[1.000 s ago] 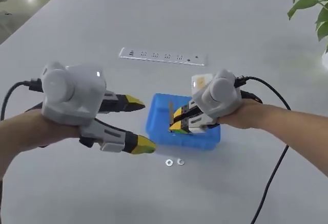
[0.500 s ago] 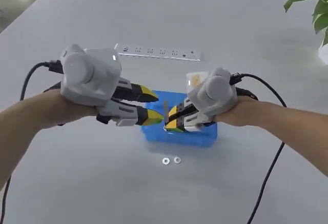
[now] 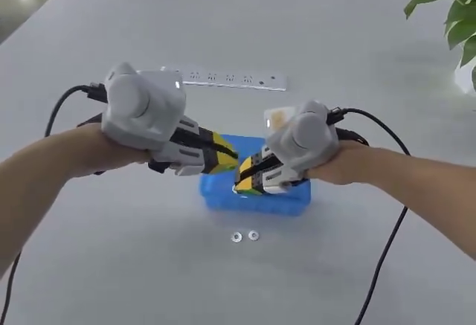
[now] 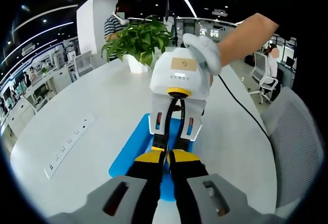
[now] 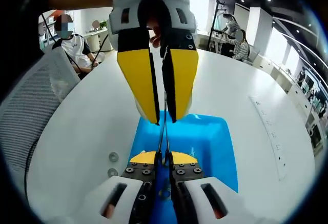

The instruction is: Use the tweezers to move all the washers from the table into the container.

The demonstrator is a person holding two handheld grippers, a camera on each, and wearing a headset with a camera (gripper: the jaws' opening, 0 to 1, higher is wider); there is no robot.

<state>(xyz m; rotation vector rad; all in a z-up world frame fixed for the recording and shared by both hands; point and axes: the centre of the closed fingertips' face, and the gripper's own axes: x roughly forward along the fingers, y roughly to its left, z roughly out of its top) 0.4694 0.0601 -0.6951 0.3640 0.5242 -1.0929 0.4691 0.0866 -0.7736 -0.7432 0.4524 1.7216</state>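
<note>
right gripper clamped on tweezers above container | left gripper nearly closed round them, grip unclear | two washers just beside container: likely light, flat, slippery, pinch the rim

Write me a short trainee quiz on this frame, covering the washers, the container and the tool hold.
1. How many washers lie on the table in front of the blue container?
2. True or false: both washers are already inside the container.
3. What are the right gripper's jaws shut on? A) the tweezers B) a washer C) a screw
Key: 1) two; 2) false; 3) A.
</note>
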